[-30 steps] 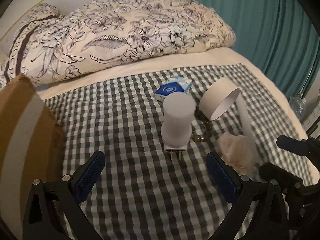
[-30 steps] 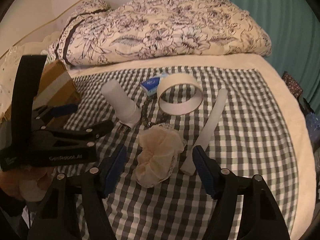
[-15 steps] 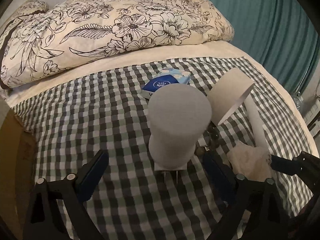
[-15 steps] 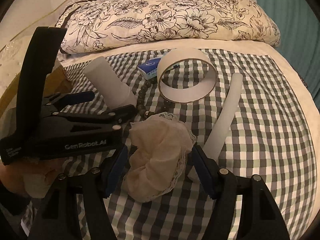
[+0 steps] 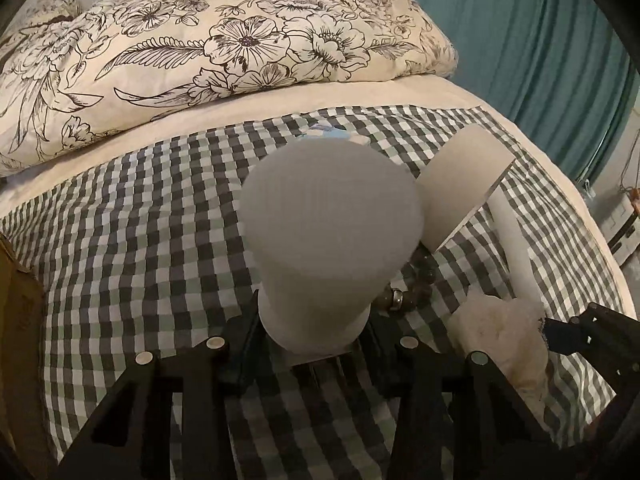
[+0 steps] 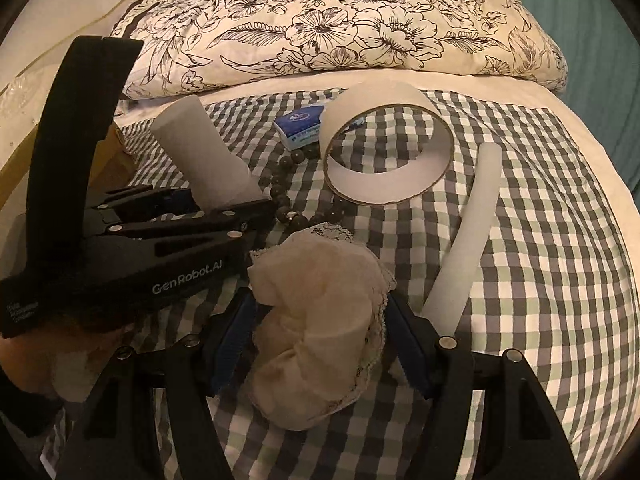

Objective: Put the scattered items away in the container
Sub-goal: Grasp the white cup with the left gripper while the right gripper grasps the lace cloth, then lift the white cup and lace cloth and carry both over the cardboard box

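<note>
While both tools work over the bed, the floral pillow lies across its far end, behind the gray-and-white checked cloth that carries all the items. At the near left edge of that cloth shows a corner of the cardboard box.

Left gripper: jaws clamped on the square base of the white cylindrical plug-in lamp, which stands upright and slightly tilted, base at the cloth.

Right gripper: blue pads closed against both sides of the cream lace scrunchie, bunched between them on the cloth.

White foam tube: lies lengthwise just right of the scrunchie. Wide tape roll: on edge, beyond the scrunchie, opening toward the right camera. Blue tissue pack: behind the roll's left rim. Dark bead bracelet: between lamp and roll, near the scrunchie.
</note>
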Action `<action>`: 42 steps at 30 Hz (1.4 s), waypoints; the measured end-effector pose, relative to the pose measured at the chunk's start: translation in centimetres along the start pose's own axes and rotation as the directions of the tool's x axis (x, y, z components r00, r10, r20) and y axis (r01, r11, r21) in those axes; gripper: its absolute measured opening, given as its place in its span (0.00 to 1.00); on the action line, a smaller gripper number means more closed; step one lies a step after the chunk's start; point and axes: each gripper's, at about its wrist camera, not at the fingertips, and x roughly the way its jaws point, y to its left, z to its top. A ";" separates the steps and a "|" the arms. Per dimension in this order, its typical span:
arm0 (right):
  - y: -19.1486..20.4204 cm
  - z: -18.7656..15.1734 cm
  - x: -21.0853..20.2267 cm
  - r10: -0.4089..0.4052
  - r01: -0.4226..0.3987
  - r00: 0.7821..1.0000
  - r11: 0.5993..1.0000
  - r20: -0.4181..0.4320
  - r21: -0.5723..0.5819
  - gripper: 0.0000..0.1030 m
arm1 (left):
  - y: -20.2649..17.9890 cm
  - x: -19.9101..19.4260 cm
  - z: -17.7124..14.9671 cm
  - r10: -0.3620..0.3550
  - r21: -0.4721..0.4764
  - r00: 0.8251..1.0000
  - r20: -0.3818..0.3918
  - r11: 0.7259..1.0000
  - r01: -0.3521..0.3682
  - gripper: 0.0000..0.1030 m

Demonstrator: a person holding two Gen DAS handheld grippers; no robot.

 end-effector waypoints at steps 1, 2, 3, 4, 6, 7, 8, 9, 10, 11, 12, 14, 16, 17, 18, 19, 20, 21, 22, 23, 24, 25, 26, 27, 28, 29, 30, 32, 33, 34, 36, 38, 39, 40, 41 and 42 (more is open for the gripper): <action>0.0 0.1 0.1 0.002 -0.002 1.000 1.000 -0.003 -0.001 0.56 | 0.1 -0.1 0.0 0.001 -0.002 1.000 0.000 1.000 -0.001 0.43; 0.0 0.1 0.2 0.005 -0.005 1.000 1.000 -0.010 -0.002 0.45 | 0.3 -0.3 -0.1 0.005 -0.003 1.000 0.001 1.000 -0.005 0.43; 0.0 0.0 0.3 0.007 -0.007 1.000 1.000 -0.016 -0.002 0.39 | 0.4 -0.4 0.0 0.007 -0.005 1.000 0.002 1.000 -0.007 0.43; 0.0 0.0 0.4 0.009 -0.009 1.000 1.000 -0.022 0.002 0.36 | 0.5 -0.5 0.0 0.006 -0.009 1.000 0.001 1.000 -0.006 0.43; 0.1 -0.1 0.4 0.017 -0.017 0.999 1.000 -0.028 0.012 0.17 | 0.7 -0.9 0.0 0.012 -0.011 1.000 0.002 1.000 -0.012 0.43; 0.1 -0.2 0.3 0.019 -0.019 0.999 1.000 -0.028 0.014 0.16 | 0.8 -1.0 -0.1 0.013 -0.013 1.000 0.003 1.000 -0.013 0.43; 0.1 -0.2 0.2 0.020 -0.020 0.999 1.000 -0.026 0.015 0.13 | 1.0 -1.3 -0.1 0.012 -0.015 1.000 0.004 1.000 -0.012 0.43; 0.2 -0.2 0.0 0.023 -0.022 0.999 1.000 -0.025 0.016 0.12 | 1.0 -1.5 -0.1 0.012 -0.018 1.000 0.007 1.000 -0.012 0.43; 0.2 -0.2 -0.3 0.025 -0.025 0.999 1.000 -0.022 0.018 0.11 | 1.1 -1.9 -0.1 0.014 -0.021 1.000 0.010 1.000 -0.014 0.43; 0.3 -0.2 -0.5 0.026 -0.026 1.000 0.999 -0.017 0.020 0.11 | 1.1 -2.2 -0.1 0.014 -0.024 1.000 0.012 1.000 -0.014 0.43; 0.4 -0.2 -0.8 0.027 -0.027 1.000 0.999 -0.013 0.022 0.11 | 1.2 -2.5 -0.1 0.015 -0.026 1.000 0.015 1.000 -0.014 0.43; 0.6 -0.1 -1.3 0.032 -0.032 0.999 0.999 -0.007 0.024 0.11 | 1.2 -3.3 0.0 0.016 -0.029 1.000 0.024 0.999 -0.015 0.43; 0.9 0.0 -2.0 0.030 -0.030 1.000 0.999 0.005 0.025 0.11 | 1.2 -4.2 0.1 0.017 -0.031 0.999 0.033 0.999 -0.016 0.43; 1.0 0.0 -2.5 0.030 -0.030 0.999 0.999 0.011 0.026 0.11 | 1.2 -4.7 0.1 0.019 -0.033 0.999 0.038 0.999 -0.018 0.43; 1.1 0.0 -2.9 0.029 -0.030 0.999 0.999 0.018 0.027 0.11 | 1.2 -5.2 0.2 0.021 -0.035 0.999 0.044 0.999 -0.020 0.43; 1.2 0.1 -3.3 0.029 -0.030 0.999 0.999 0.023 0.029 0.11 | 1.2 -5.8 0.2 0.023 -0.039 0.998 0.051 0.999 -0.021 0.43; 1.3 0.1 -3.7 0.028 -0.029 0.999 0.999 0.030 0.032 0.11 | 1.1 -6.4 0.3 0.025 -0.042 0.998 0.059 0.999 -0.023 0.43; 1.3 0.1 -4.3 0.026 -0.027 0.999 0.999 0.038 0.036 0.11 | 1.1 -6.9 0.3 0.026 -0.045 0.998 0.066 0.999 -0.023 0.43; 1.4 0.0 -4.8 0.026 -0.027 0.999 0.999 0.044 0.038 0.11 | 0.9 -7.6 0.3 0.028 -0.045 0.997 0.072 0.999 -0.024 0.43; 1.4 0.0 -5.3 0.025 -0.027 0.998 0.999 0.050 0.040 0.11 | 0.8 -8.2 0.3 0.029 -0.043 0.997 0.078 0.999 -0.026 0.43; 1.5 0.0 -5.9 0.024 -0.027 0.998 0.999 0.058 0.042 0.11 | 0.7 -8.8 0.3 0.031 -0.042 0.996 0.084 0.999 -0.027 0.43; 1.6 0.0 -6.5 0.023 -0.026 0.998 0.999 0.066 0.045 0.11 | 0.6 -9.4 0.3 0.033 -0.041 0.995 0.090 0.999 -0.030 0.43; 1.7 0.0 -7.1 0.023 -0.027 0.997 0.999 0.074 0.047 0.11 | 0.4 -10.1 0.3 0.036 -0.039 0.995 0.097 0.999 -0.033 0.43; 1.8 -0.1 -7.7 0.023 -0.027 0.996 0.998 0.082 0.050 0.11 | 0.3 -10.7 0.2 0.039 -0.038 0.994 0.102 0.999 -0.035 0.43; 1.8 -0.1 -8.3 0.023 -0.028 0.996 0.998 0.090 0.051 0.11 | 0.1 -11.4 0.2 0.041 -0.037 0.993 0.107 0.999 -0.037 0.43; 1.9 -0.2 -8.9 0.023 -0.029 0.995 0.998 0.098 0.053 0.11 | 0.0 -12.0 0.1 0.042 -0.037 0.993 0.113 0.999 -0.038 0.43; 2.0 -0.3 -9.6 0.023 -0.029 0.994 0.998 0.107 0.054 0.11 | -0.1 -12.7 0.0 0.043 -0.038 0.992 0.119 0.999 -0.038 0.43; 2.2 -0.4 -10.9 0.019 -0.027 0.992 0.998 0.124 0.057 0.11 | -0.2 -14.1 -0.2 0.047 -0.039 0.990 0.131 0.998 -0.043 0.43; 2.4 -0.5 -11.7 0.019 -0.027 0.991 0.998 0.133 0.058 0.11 | -0.3 -14.7 -0.3 0.049 -0.040 0.989 0.137 0.998 -0.044 0.43; 2.5 -0.6 -12.3 0.018 -0.027 0.990 0.998 0.141 0.060 0.11 | -0.4 -15.4 -0.3 0.051 -0.040 0.988 0.143 0.998 -0.046 0.43; 2.8 -0.7 -13.6 0.018 -0.028 0.987 0.998 0.159 0.061 0.11 | -0.6 -16.8 -0.5 0.056 -0.037 0.986 0.156 0.998 -0.051 0.43; 3.0 -0.8 -14.7 0.017 -0.028 0.985 0.998 0.173 0.059 0.11 | -0.7 -18.0 -0.7 0.061 -0.036 0.984 0.169 0.998 -0.056 0.43; 3.3 -0.8 -15.4 0.016 -0.027 0.983 0.998 0.183 0.057 0.11 | -0.8 -18.8 -0.8 0.064 -0.037 0.982 0.178 0.998 -0.058 0.43; 3.5 -0.9 -16.1 0.016 -0.027 0.981 0.998 0.193 0.055 0.11 | -0.9 -19.4 -0.8 0.066 -0.037 0.981 0.185 0.997 -0.061 0.43; 3.7 -1.0 -16.6 0.015 -0.026 0.980 0.998 0.201 0.053 0.11 | -1.0 -20.0 -0.9 0.070 -0.037 0.979 0.191 0.997 -0.064 0.43; 3.9 -1.1 -17.4 0.015 -0.026 0.977 0.998 0.211 0.051 0.11 | -1.1 -20.6 -1.0 0.074 -0.036 0.977 0.198 0.997 -0.068 0.43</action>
